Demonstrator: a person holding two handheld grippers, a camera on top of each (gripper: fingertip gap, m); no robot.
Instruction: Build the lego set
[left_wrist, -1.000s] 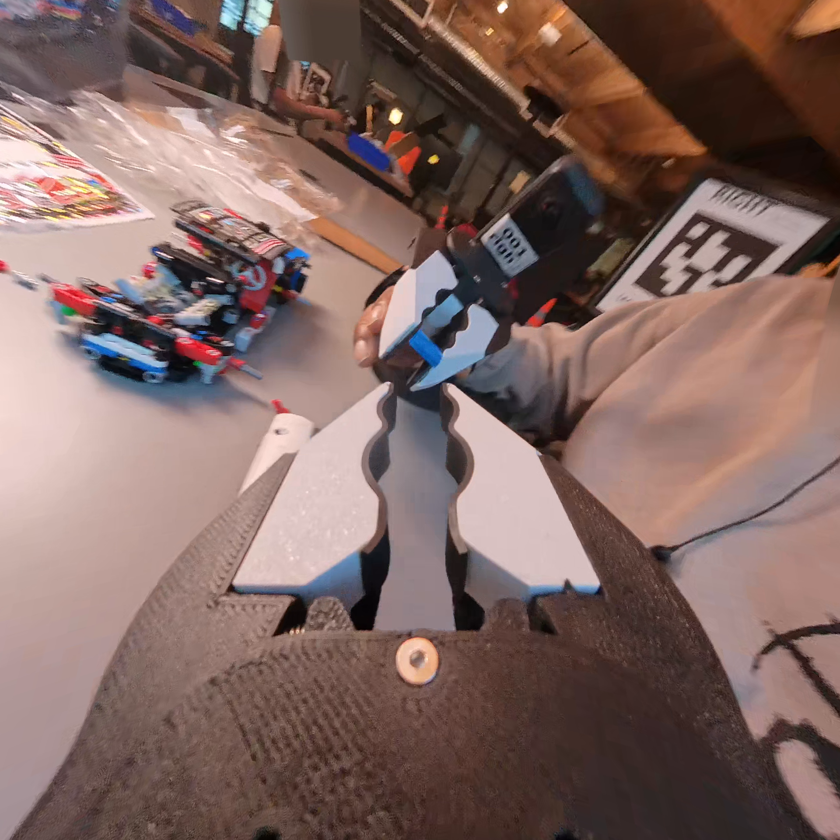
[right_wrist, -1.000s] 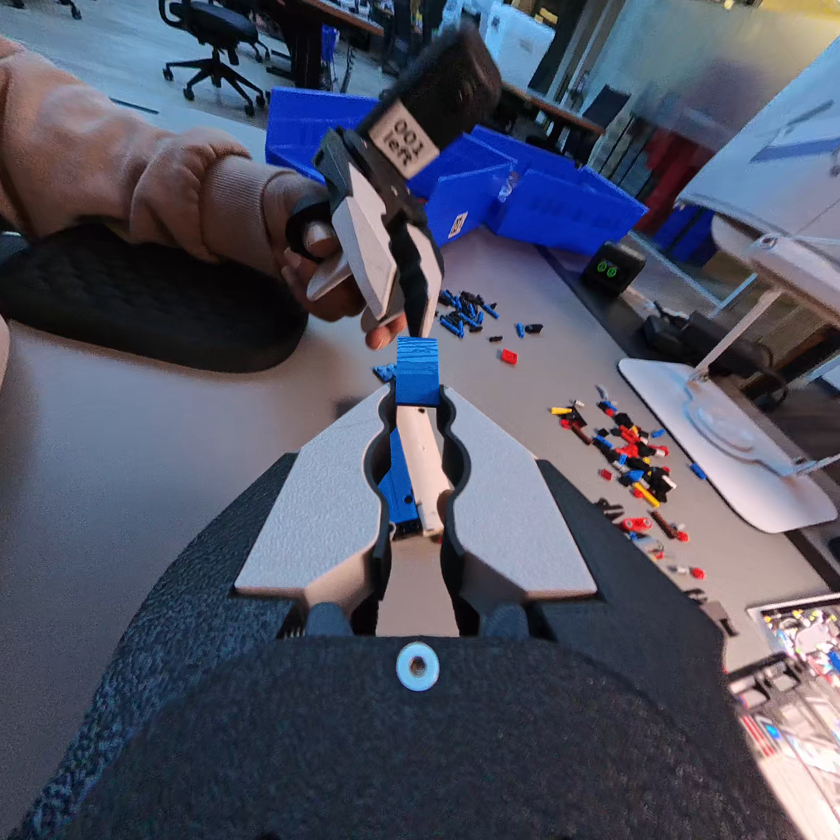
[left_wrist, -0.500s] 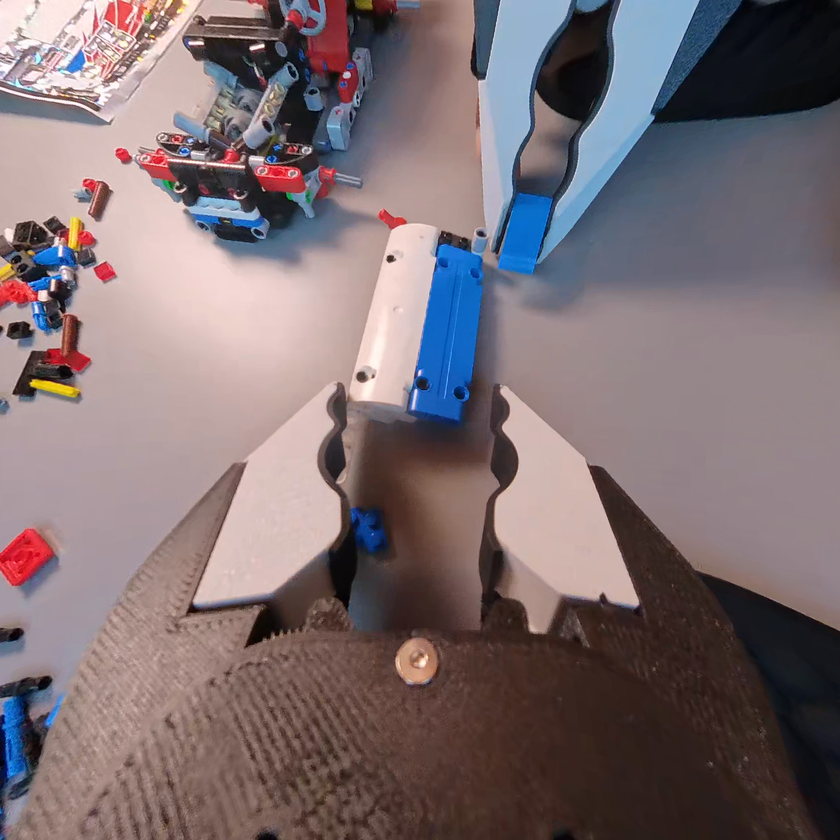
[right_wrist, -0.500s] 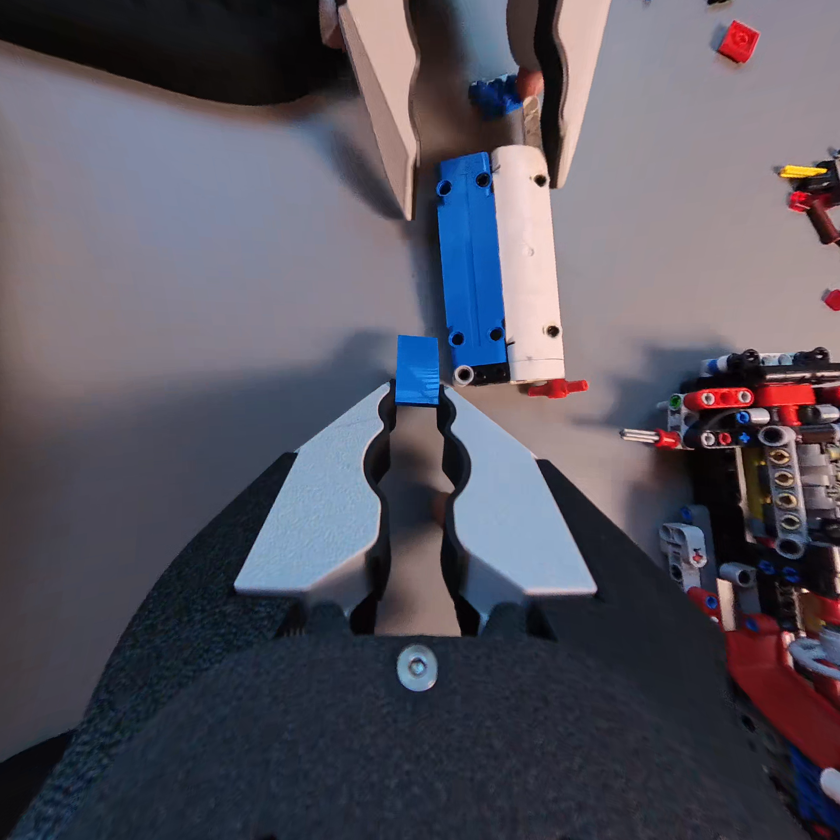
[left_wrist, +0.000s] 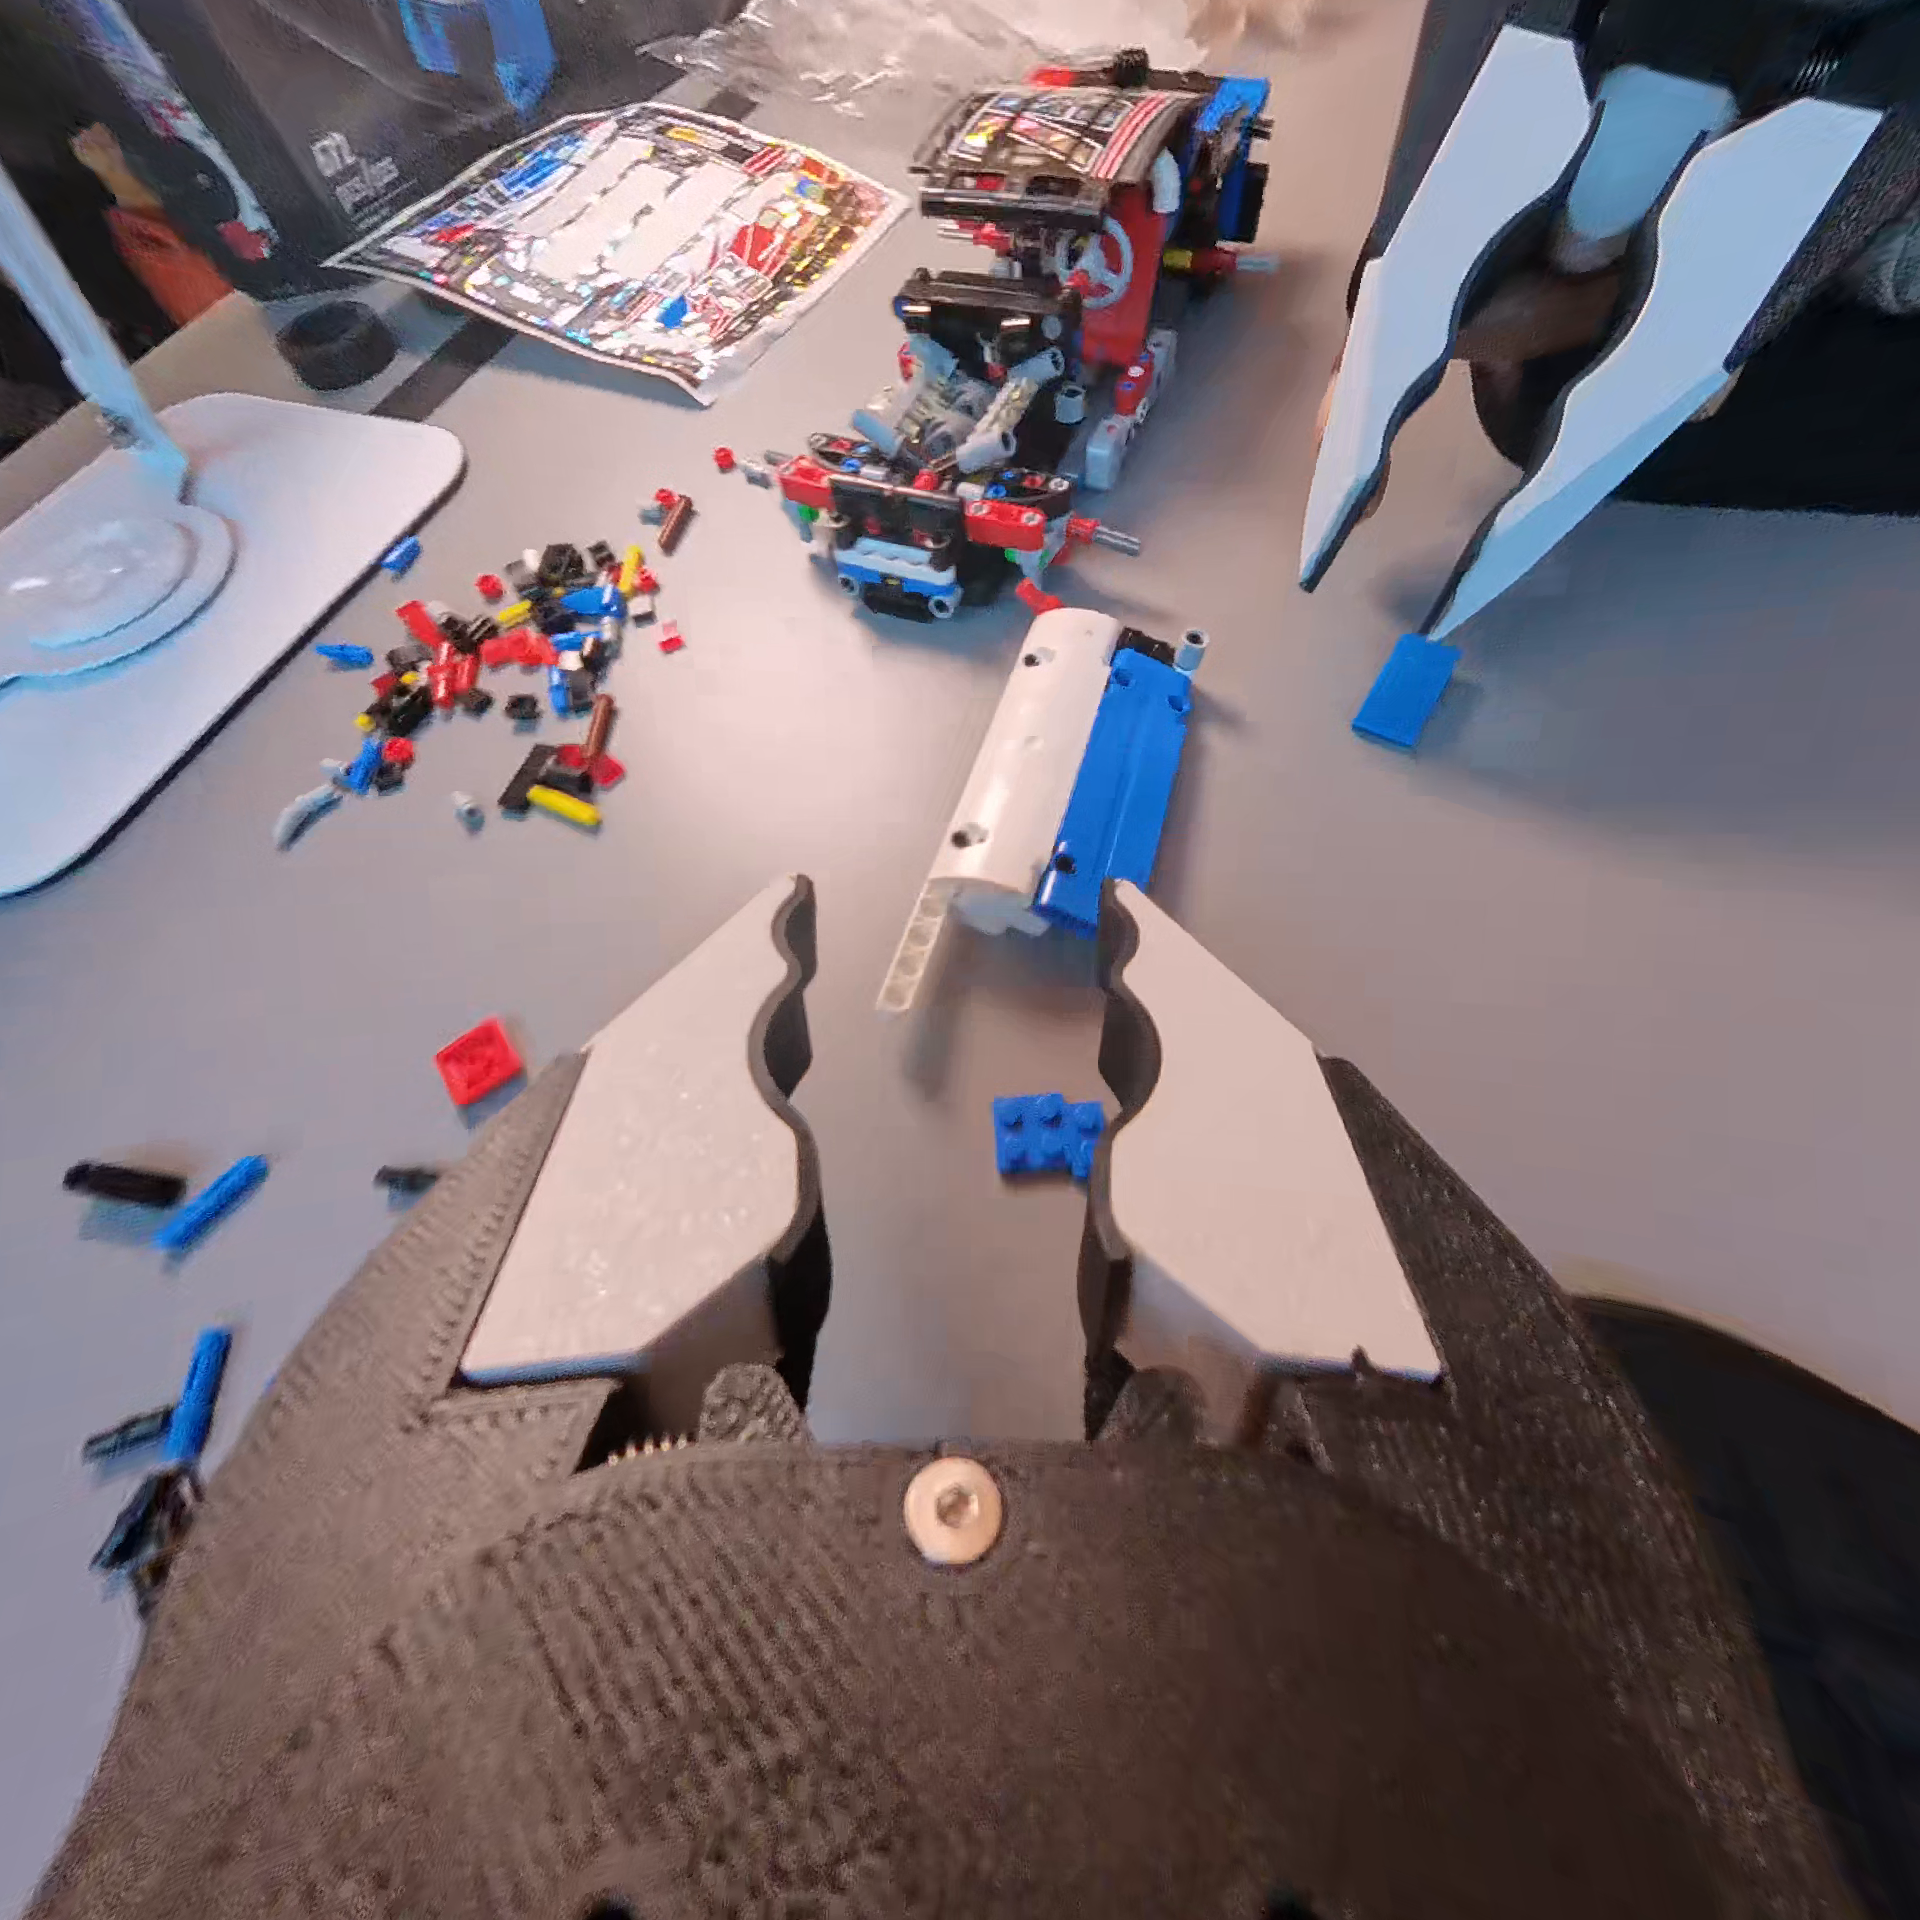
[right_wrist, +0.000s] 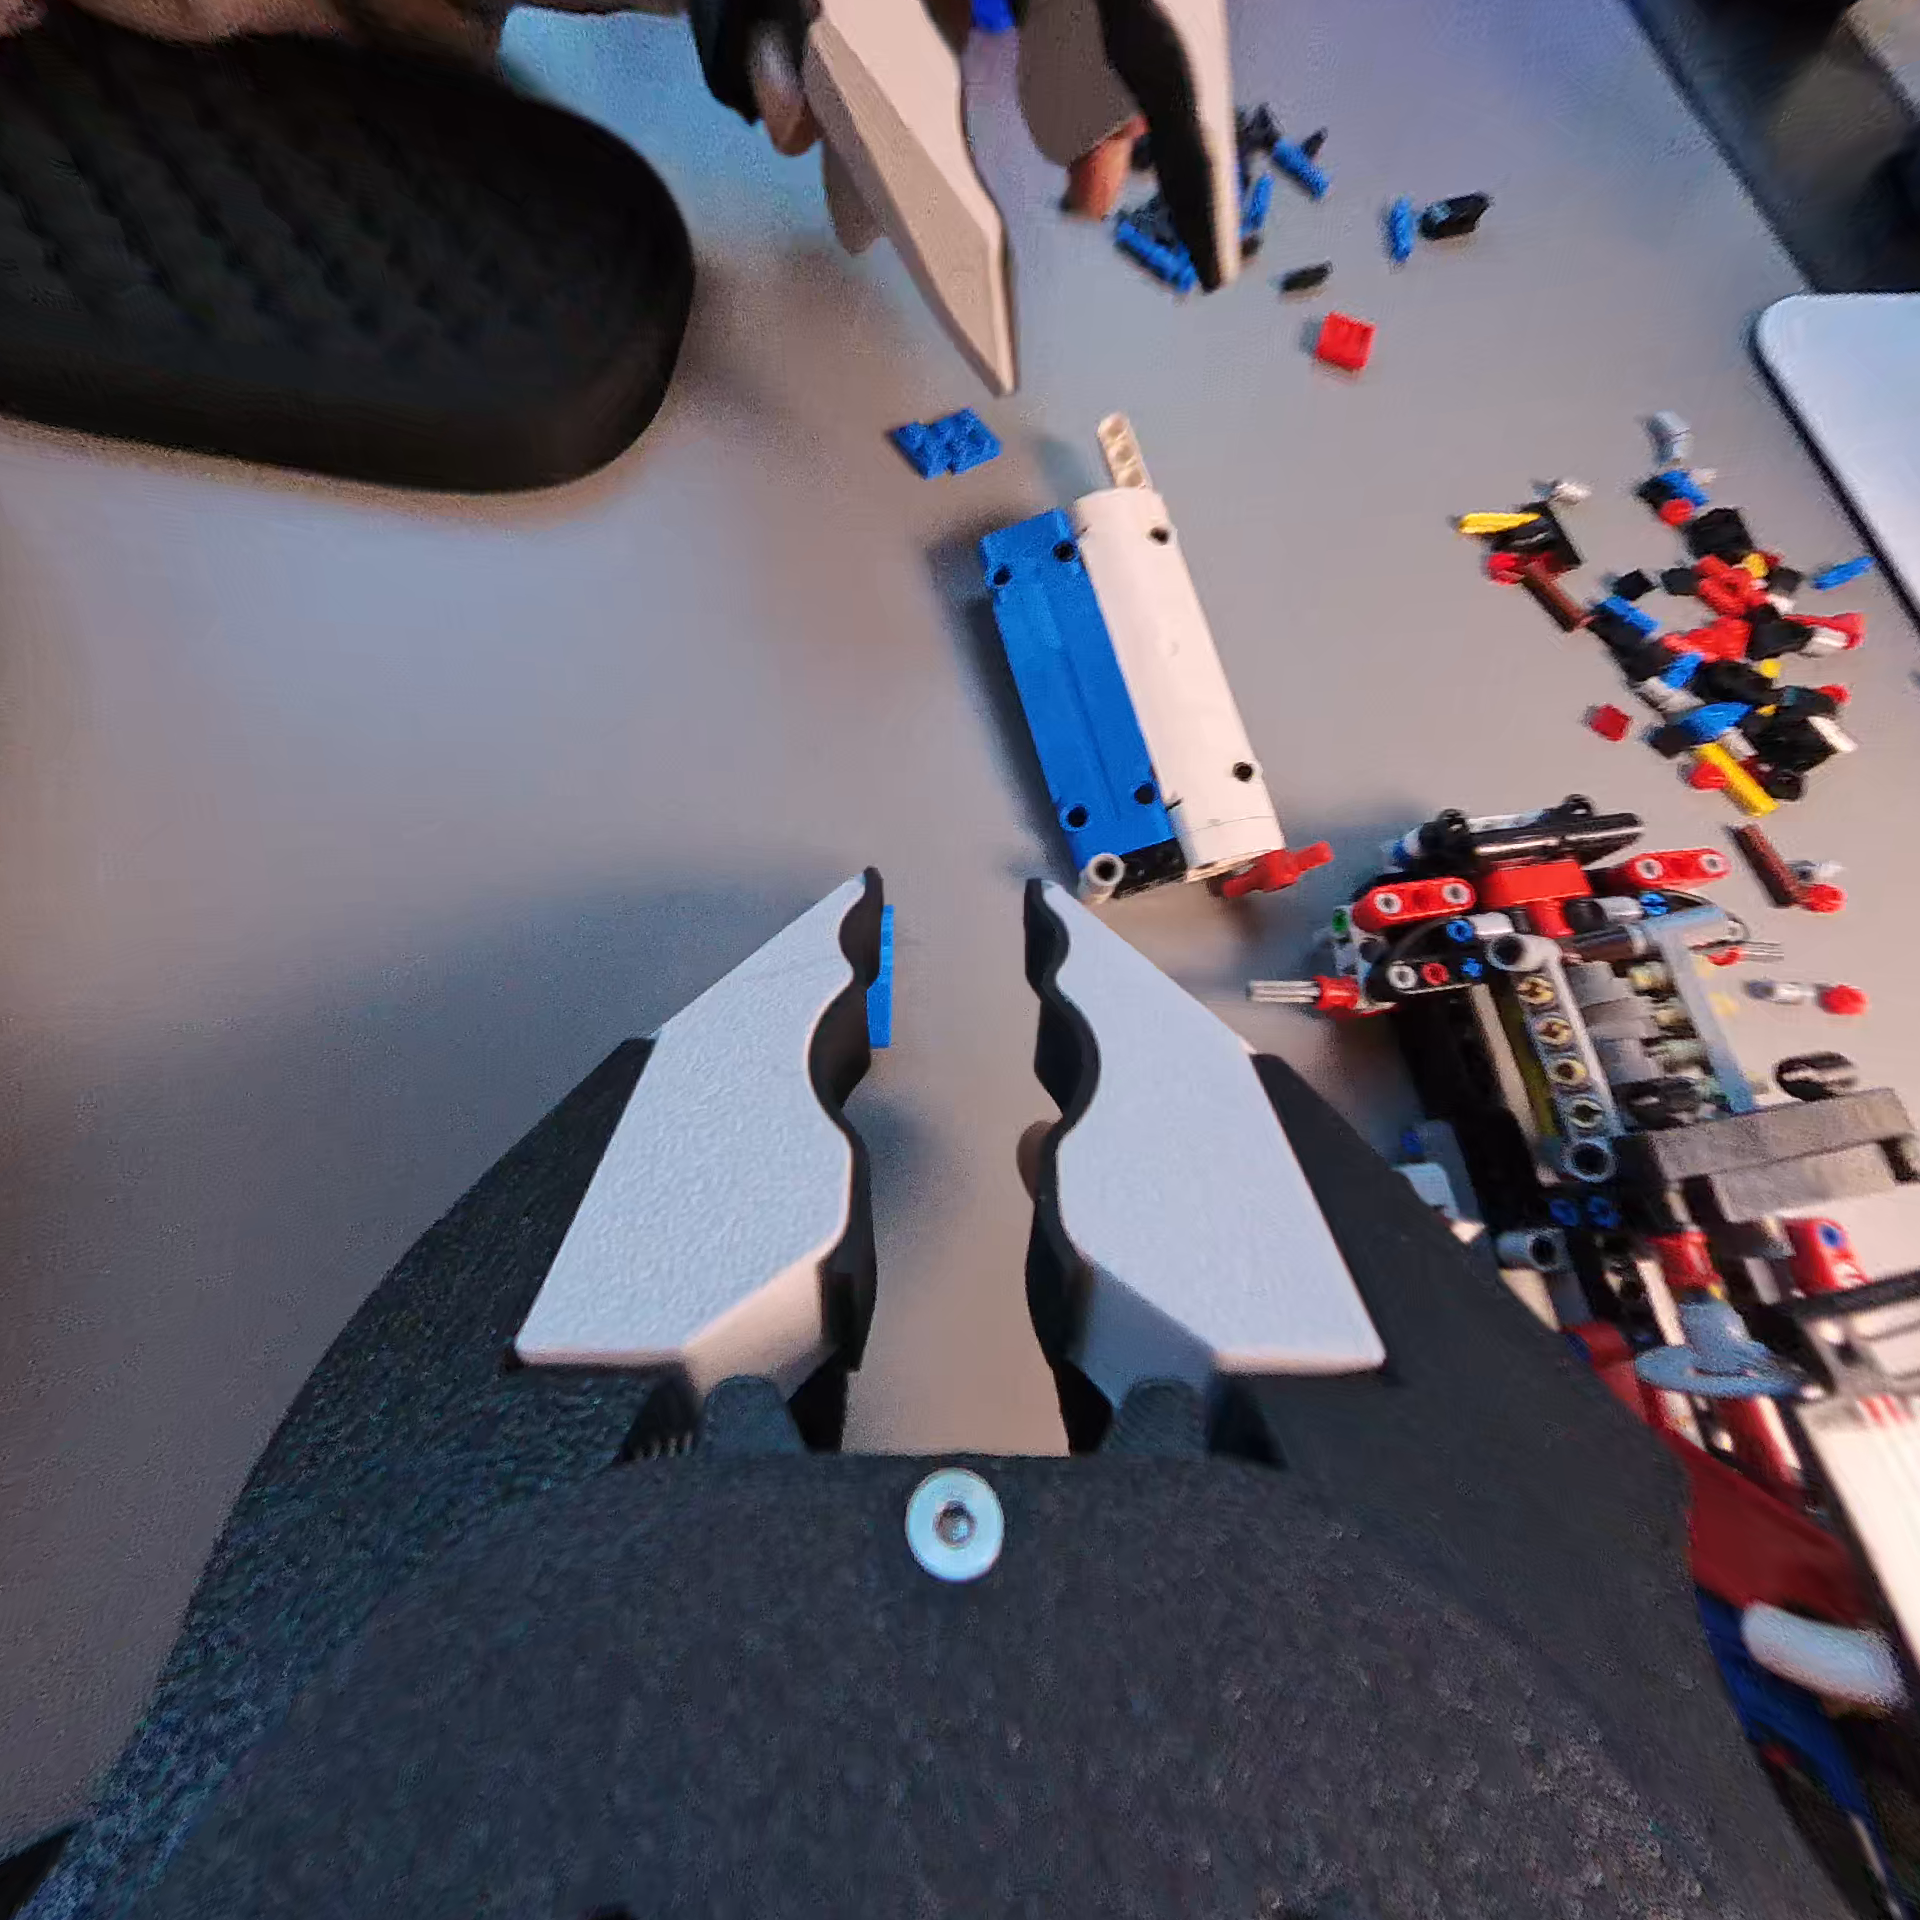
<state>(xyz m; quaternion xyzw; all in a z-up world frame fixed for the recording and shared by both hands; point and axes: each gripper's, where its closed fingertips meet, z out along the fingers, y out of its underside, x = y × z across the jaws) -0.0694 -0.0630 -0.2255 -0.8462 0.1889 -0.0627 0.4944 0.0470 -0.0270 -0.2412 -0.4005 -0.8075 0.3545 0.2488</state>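
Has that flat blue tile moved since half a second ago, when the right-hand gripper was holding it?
Yes. The flat blue tile now lies on the table, farther from the blue-and-white panel, beside whose end it was held. The right gripper stands open above it.

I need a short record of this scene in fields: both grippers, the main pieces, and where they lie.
left gripper: open, holds nothing
right gripper: open, holds nothing
panel: white and blue, flat on table, between the grippers
blue tile: on table by the right gripper's tips
blue plate: on table between left fingers
truck: partly built, beyond panel
loose parts: pile left of the truck
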